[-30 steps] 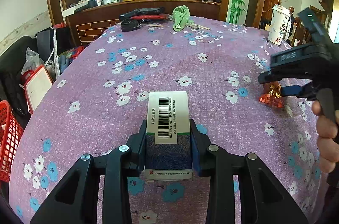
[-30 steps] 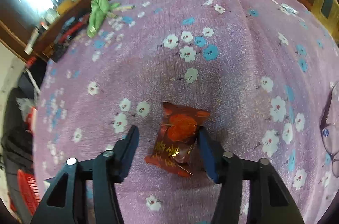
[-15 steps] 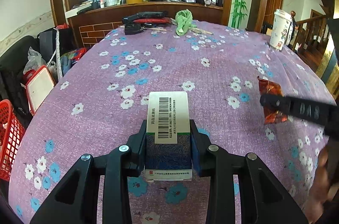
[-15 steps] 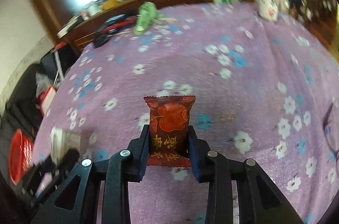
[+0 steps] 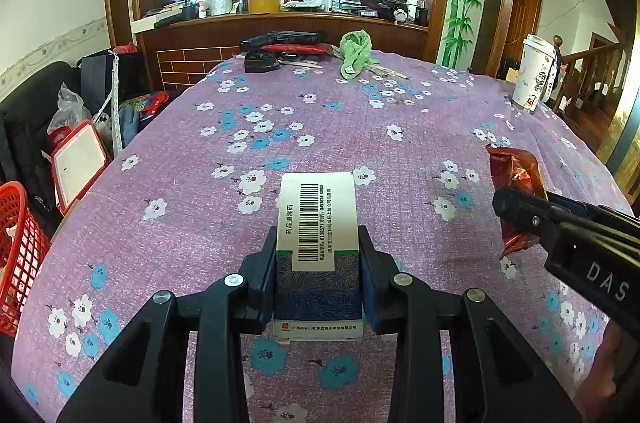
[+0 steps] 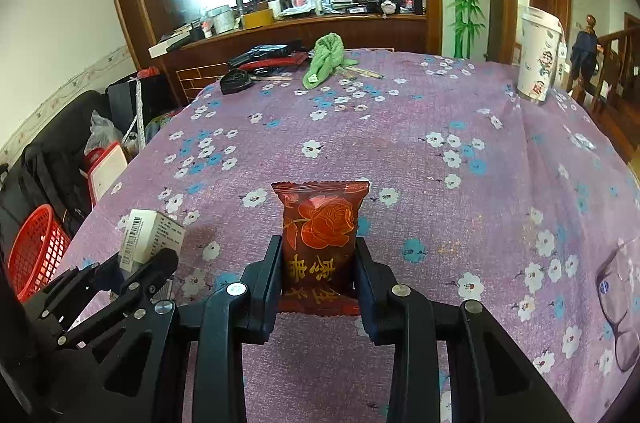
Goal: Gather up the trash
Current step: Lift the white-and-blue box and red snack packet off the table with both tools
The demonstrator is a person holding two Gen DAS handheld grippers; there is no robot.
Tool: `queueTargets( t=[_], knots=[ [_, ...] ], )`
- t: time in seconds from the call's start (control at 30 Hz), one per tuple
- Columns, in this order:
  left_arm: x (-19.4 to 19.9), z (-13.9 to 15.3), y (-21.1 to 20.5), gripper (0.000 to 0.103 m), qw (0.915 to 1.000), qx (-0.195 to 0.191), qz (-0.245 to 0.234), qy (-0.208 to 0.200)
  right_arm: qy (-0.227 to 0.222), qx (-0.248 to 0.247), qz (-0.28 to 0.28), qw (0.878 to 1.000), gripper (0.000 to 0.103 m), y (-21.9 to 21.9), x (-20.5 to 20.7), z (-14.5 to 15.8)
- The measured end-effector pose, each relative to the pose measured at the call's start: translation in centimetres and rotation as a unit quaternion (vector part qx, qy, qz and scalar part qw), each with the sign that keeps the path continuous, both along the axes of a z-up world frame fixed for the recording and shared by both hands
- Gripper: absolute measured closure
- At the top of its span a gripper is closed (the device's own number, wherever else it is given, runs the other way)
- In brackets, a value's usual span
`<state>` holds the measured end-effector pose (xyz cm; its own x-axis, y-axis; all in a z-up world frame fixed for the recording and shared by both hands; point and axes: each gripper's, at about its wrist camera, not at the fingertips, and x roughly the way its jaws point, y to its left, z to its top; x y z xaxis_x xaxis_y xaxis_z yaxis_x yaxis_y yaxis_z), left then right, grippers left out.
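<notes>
A round surface (image 5: 360, 127) under a purple cloth printed with white and blue flowers filled both views, with a cluttered wooden counter behind it and a red plastic mesh basket (image 6: 34, 247) on the floor, well off to the left of both sets of jaws. The left gripper (image 5: 318, 279) was clenched on a small white and dark-blue cardboard medicine box (image 5: 318, 243) with a barcode label, the pads pressing its two long sides near the lower half. The right gripper (image 6: 318, 273) gripped a dark red foil snack wrapper (image 6: 320, 223) printed with a rose; its jaws had just been closing, with the wrapper squeezed between them and sticking up past the tips. The box looked light and stiff, safe to pinch on its flat faces. The wrapper seemed light, crinkly and slippery, best held across its middle. A tall white paper cup (image 5: 534, 75) stood far ahead, to the right of the jaws.
</notes>
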<state>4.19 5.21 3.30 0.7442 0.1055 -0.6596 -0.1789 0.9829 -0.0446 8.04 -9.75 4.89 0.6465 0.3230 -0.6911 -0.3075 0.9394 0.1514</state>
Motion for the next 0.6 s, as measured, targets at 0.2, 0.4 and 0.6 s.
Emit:
queueTargets(
  t=[0.2, 0.4, 0.6],
  knots=[
    [-0.04, 0.08, -0.13, 0.070, 1.0000, -0.001, 0.001, -0.003, 0.008, 0.007, -0.004, 1.000, 0.067, -0.23, 0.28, -0.19],
    [-0.15, 0.32, -0.16, 0.070, 1.0000, 0.000, 0.003, -0.007, 0.004, 0.011, -0.007, 1.000, 0.067, -0.41, 0.17, 0.07],
    [-0.24, 0.51, 0.03, 0.070, 0.9999, -0.001, 0.005, -0.011, 0.007, 0.013, -0.004, 1.000, 0.067, -0.47, 0.17, 0.01]
  ],
)
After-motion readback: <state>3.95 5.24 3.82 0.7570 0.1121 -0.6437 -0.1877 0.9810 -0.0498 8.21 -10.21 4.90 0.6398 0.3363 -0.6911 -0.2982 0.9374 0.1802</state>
